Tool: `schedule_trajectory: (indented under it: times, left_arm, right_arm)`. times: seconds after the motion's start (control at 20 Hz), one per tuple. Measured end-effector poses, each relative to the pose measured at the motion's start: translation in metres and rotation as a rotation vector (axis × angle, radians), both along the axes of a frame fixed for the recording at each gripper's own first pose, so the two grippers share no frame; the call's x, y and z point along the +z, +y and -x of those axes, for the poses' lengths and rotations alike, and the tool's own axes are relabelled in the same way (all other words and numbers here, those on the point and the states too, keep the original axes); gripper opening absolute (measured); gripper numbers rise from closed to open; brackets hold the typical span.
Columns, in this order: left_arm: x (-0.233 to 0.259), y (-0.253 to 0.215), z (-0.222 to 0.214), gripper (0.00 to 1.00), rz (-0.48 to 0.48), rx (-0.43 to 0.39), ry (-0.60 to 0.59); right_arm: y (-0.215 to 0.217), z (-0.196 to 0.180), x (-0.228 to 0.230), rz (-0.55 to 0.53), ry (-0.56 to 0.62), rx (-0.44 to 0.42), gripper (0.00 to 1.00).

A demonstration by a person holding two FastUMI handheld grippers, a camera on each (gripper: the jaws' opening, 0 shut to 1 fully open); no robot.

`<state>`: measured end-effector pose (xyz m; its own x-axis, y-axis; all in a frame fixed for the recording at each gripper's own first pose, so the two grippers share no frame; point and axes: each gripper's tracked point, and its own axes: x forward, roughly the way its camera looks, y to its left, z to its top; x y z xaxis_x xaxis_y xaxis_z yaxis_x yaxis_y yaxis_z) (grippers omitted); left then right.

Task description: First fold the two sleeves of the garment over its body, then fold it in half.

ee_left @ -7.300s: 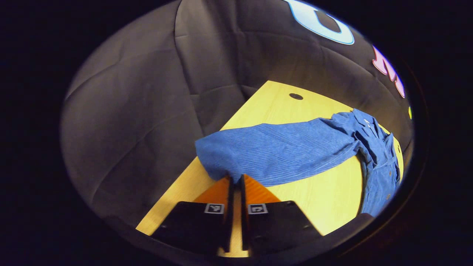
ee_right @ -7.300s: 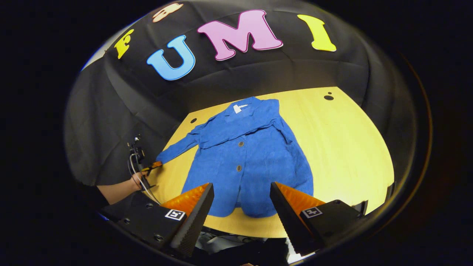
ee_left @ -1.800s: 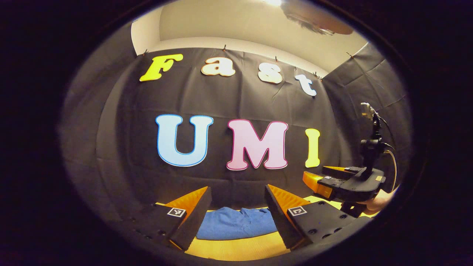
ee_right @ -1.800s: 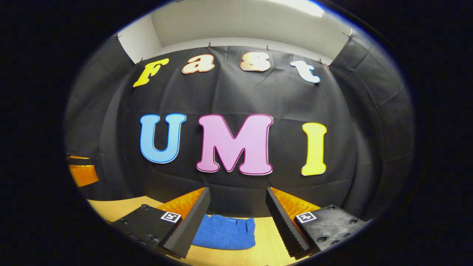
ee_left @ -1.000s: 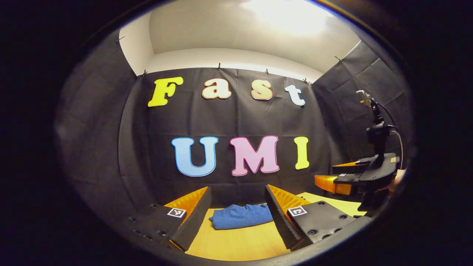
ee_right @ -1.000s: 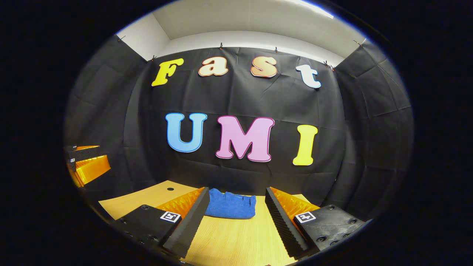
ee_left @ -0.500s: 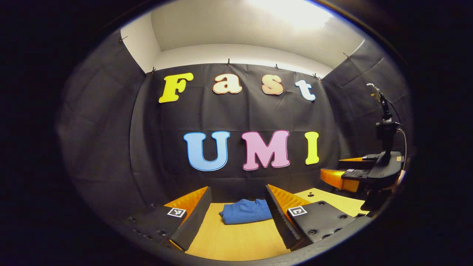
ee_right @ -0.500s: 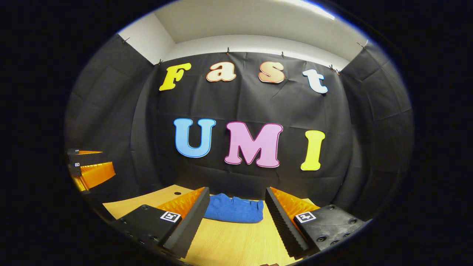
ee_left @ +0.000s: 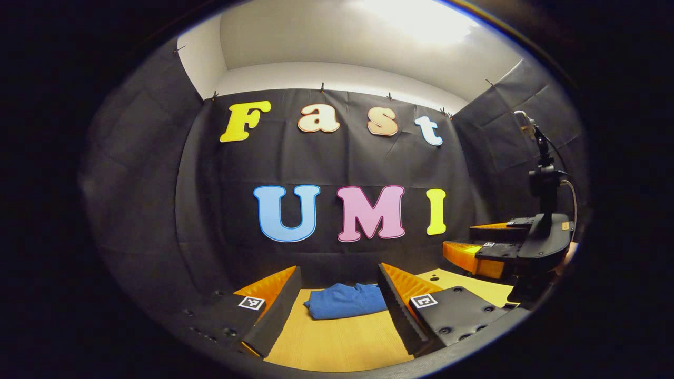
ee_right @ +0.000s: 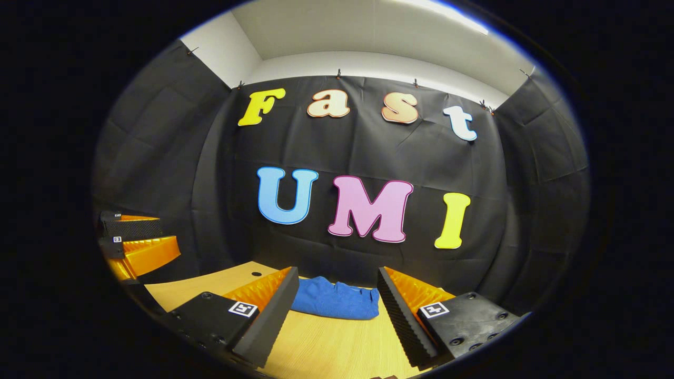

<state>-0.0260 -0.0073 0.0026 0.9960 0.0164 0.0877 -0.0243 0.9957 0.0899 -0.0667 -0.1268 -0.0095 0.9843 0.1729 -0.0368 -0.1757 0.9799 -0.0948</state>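
- The garment (ee_left: 345, 301) now lies as 1 compact blue bundle on the desk (ee_left: 337, 342), where 7.3 s ago it was spread flat with its left sleeve stretched out and pinched in the left tongs.
- Judged from that, both sleeves are over the body and the half fold is made; the task looks finished, with nothing left but to stay clear.
- Over the last 1.8 s the bundle sits farther off in both views, so both tongs have drawn back from it.
- In the left gripper view the garment lies ahead of the left tongs (ee_left: 339, 287), framed between its 2 fingers and apart from them.
- In the right gripper view it lies ahead of the right tongs (ee_right: 338, 295), nearer the left finger, touching neither.
- Both tongs stand wide open and hold nothing.
- The right tongs also show off to the right of the left tongs, above the desk, well apart from the garment.
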Motion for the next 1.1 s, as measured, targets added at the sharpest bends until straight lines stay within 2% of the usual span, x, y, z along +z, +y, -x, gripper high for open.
schedule_trajectory:
  times: [0.15,0.3,0.4,0.55,0.75,1.0,1.1]
  left_arm:
    - [0.004,0.004,-0.005,0.83,0.012,0.006,-0.008]
    - [-0.001,-0.001,-0.007,0.83,0.13,0.003,0.002]
    - [0.0,-0.002,-0.01,0.82,0.168,-0.004,-0.001]
    - [0.0,0.004,-0.016,0.82,0.161,0.018,0.0]
    - [0.003,0.002,-0.023,0.83,0.16,0.009,-0.002]
    - [0.006,-0.002,-0.027,0.83,0.141,0.008,-0.013]
    - [0.008,-0.002,-0.027,0.83,0.13,0.005,-0.019]
  right_arm:
    - [-0.009,0.001,-0.002,-0.009,0.0,-0.032,0.93]
    - [-0.018,0.0,-0.007,-0.018,0.02,-0.062,0.95]
    - [-0.024,0.0,-0.005,-0.027,0.022,-0.079,0.95]
    - [-0.033,-0.004,-0.006,-0.034,0.022,-0.1,0.95]
    - [-0.041,-0.006,-0.012,-0.064,0.055,-0.122,0.95]
    - [-0.054,-0.005,-0.014,-0.051,0.055,-0.148,0.93]
    - [-0.059,-0.003,-0.016,-0.053,0.06,-0.162,0.95]
